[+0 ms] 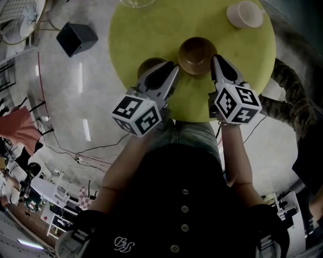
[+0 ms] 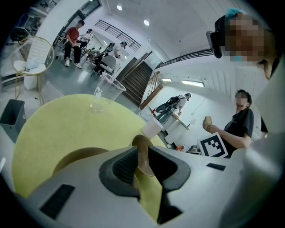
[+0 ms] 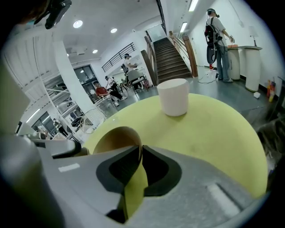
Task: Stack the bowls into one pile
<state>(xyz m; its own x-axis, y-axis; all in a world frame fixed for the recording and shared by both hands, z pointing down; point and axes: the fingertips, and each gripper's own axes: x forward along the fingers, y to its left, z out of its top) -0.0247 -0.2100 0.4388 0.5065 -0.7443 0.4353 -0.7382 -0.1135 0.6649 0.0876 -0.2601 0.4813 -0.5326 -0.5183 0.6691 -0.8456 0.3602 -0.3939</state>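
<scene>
A brown bowl (image 1: 196,53) stands in the middle of the round yellow-green table (image 1: 151,30). A second brown bowl (image 1: 149,64) sits to its left, partly under my left gripper (image 1: 174,68). In the left gripper view this nearer bowl (image 2: 82,156) lies low at the left. The middle bowl (image 2: 142,149) shows through the narrow gap of the left gripper (image 2: 142,156), which is open and holds nothing. My right gripper (image 1: 215,59) is at the middle bowl's right edge. In the right gripper view its jaws (image 3: 139,149) are pressed together on the rim of that bowl (image 3: 116,138).
A white cup (image 1: 245,14) stands at the table's far right, also seen ahead of the right gripper as a white cup (image 3: 173,97). A clear glass bowl (image 1: 136,2) sits at the far edge. A black box (image 1: 75,38) is on the floor. A person's arm (image 1: 292,83) is at the right.
</scene>
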